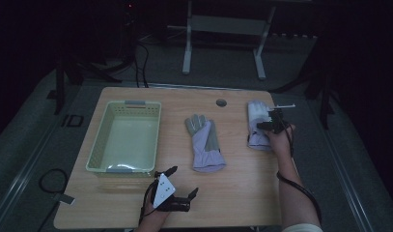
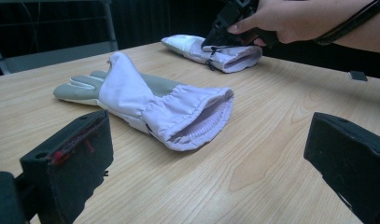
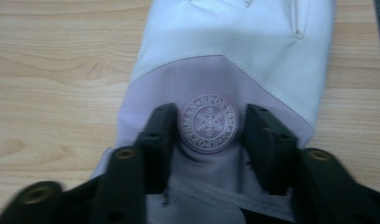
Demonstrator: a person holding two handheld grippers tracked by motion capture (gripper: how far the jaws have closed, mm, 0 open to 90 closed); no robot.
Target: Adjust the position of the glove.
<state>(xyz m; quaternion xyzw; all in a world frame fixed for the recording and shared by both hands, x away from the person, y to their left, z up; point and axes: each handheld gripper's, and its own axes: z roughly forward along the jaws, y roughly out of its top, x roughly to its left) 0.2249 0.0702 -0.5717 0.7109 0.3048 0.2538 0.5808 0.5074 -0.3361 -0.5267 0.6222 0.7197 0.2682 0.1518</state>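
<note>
Two pale lilac-and-white gloves lie flat on the wooden table. The middle glove [image 1: 206, 142] [image 2: 145, 98] has grey fingers, and its cuff opens toward my left gripper. The right-hand glove [image 1: 256, 121] [image 2: 234, 58] [image 3: 234, 42] lies under my right gripper [image 1: 264, 121] [image 2: 220, 35] [image 3: 209, 112]. That gripper's jaws are pressed down on the glove's back, one on each side of a round snowflake badge [image 3: 207, 122], with a gap still between them. My left gripper [image 1: 183, 181] [image 2: 211, 135] rests near the front edge, jaws wide apart with nothing in them.
A pale green plastic basket [image 1: 100, 140] stands on the left half of the table [image 1: 242, 193], with nothing in it. A cable hole [image 1: 221, 102] sits near the far edge. Beyond the table is a white metal frame [image 1: 223, 24] on dark floor.
</note>
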